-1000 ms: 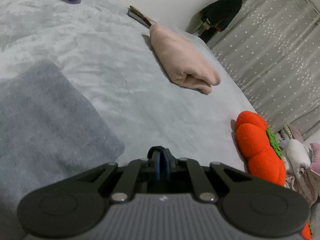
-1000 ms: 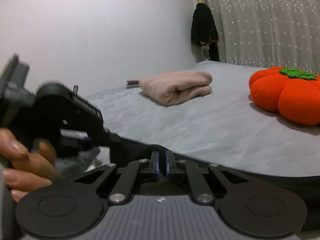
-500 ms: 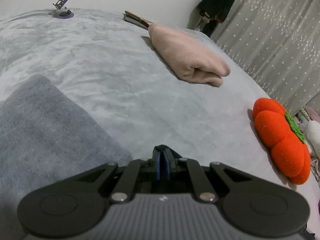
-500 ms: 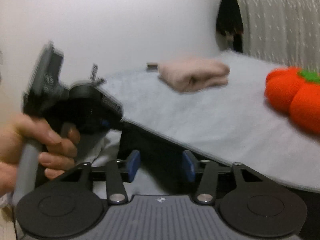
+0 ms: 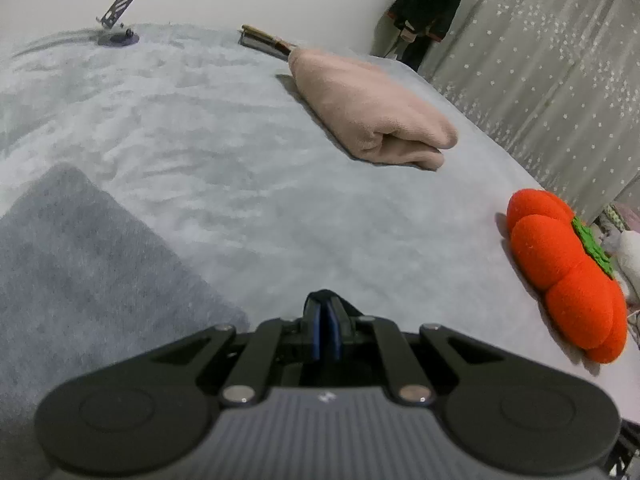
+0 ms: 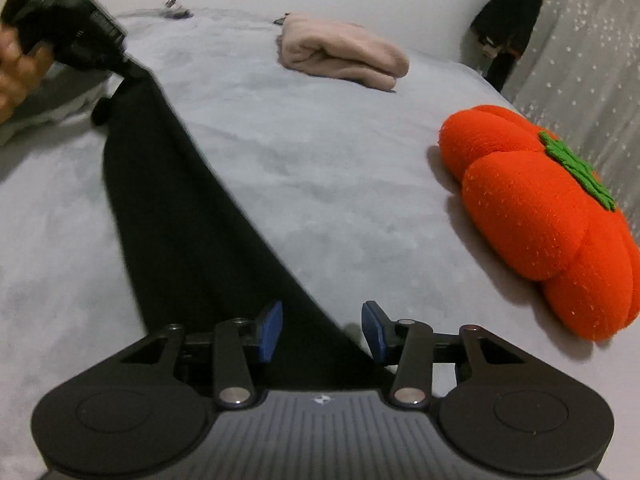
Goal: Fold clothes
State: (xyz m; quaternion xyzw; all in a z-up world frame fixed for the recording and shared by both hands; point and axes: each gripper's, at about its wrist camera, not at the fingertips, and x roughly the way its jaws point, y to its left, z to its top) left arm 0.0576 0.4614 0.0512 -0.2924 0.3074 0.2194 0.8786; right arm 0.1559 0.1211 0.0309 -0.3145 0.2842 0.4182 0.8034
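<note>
Pinching the upper corner of a long black cloth garment (image 6: 192,208) stretched across the pale grey fleece bedspread (image 6: 320,152), the left gripper (image 6: 128,66) is clamped, while the right gripper (image 6: 322,330) has just been narrowing, its jaws apart over the cloth's near end.

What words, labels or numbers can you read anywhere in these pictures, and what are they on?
No text can be quoted.
Left gripper: pale printing on its black body, seen from the right wrist, too blurred to read.
Left gripper housing: a small pale logo mark, no letters.
Right gripper housing: the same small mark, no letters.
Pink garment, black garment, pumpkin cushion, phone stand: no writing visible.
</note>
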